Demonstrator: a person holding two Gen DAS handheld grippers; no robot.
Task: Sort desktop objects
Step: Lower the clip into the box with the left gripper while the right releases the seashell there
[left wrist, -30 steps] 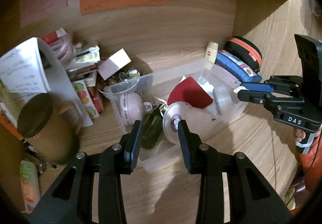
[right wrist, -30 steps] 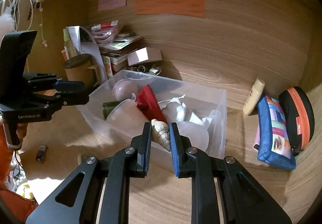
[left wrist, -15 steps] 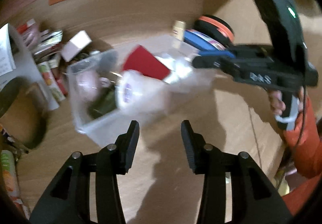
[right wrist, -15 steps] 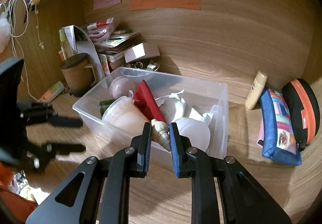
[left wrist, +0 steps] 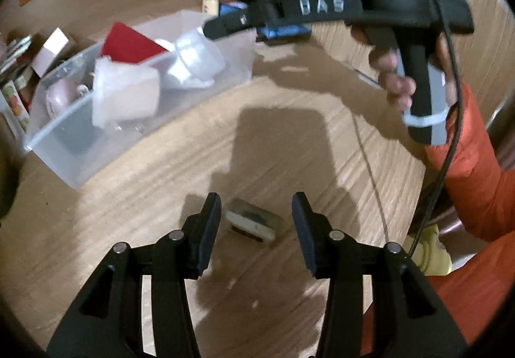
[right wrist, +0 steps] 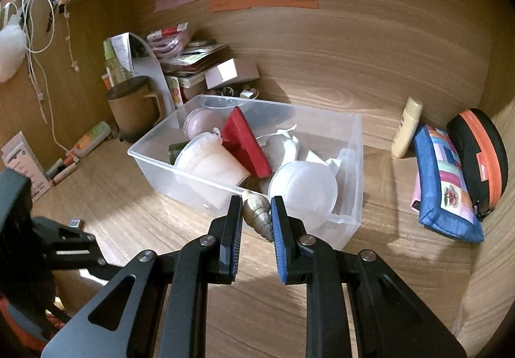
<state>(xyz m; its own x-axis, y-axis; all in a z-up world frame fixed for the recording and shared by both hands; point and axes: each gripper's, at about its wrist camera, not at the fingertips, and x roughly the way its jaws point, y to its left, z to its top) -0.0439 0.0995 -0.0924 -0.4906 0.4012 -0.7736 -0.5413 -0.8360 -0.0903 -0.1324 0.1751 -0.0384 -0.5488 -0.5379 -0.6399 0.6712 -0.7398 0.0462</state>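
Seashell, lower centre of the right wrist view, is clamped between the right gripper pads, in front of the clear plastic bin. In the left wrist view, the left gripper, jaws just widening and partly apart, hovers at bottom centre over a small blurred object on the wooden desk; nothing is held.

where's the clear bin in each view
Left wrist: the clear bin sits upper left, blurred, far beyond the fingers.
Right wrist: the bin is at centre, just behind the gripper's fingertips.
Shared landmark: the red block standing in the bin.
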